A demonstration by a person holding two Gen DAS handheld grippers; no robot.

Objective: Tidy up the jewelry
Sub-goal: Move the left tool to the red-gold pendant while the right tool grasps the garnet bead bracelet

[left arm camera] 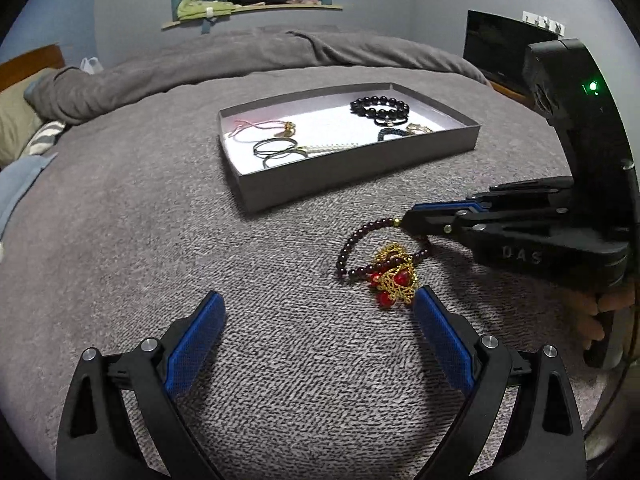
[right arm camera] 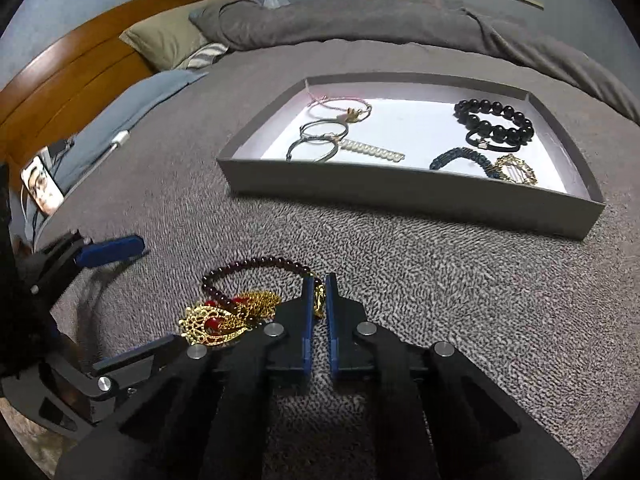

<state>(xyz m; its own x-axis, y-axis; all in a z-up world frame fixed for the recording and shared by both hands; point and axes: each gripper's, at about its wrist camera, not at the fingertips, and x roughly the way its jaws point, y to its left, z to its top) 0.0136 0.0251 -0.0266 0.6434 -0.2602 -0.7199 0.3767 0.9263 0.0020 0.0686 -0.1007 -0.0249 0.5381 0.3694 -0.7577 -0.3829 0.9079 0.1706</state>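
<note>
A dark red bead bracelet (left arm camera: 356,240) (right arm camera: 256,264) lies on the grey bedspread, tangled with gold filigree earrings with red beads (left arm camera: 394,278) (right arm camera: 218,320). My right gripper (right arm camera: 319,280) (left arm camera: 404,222) is shut on the bracelet's gold clasp end. My left gripper (left arm camera: 320,300) is open and empty, its right fingertip beside the earrings. A grey tray (left arm camera: 360,176) (right arm camera: 400,200) beyond holds a black bead bracelet (left arm camera: 380,106) (right arm camera: 496,120), thin bangles (left arm camera: 276,150) (right arm camera: 320,140), a pearl clip (right arm camera: 372,152) and other pieces.
A rumpled grey duvet (left arm camera: 260,52) lies behind the tray. Pillows and a wooden headboard (right arm camera: 80,68) are at the left. A phone (right arm camera: 42,190) lies on a blue blanket. A dark screen (left arm camera: 496,48) stands at the right.
</note>
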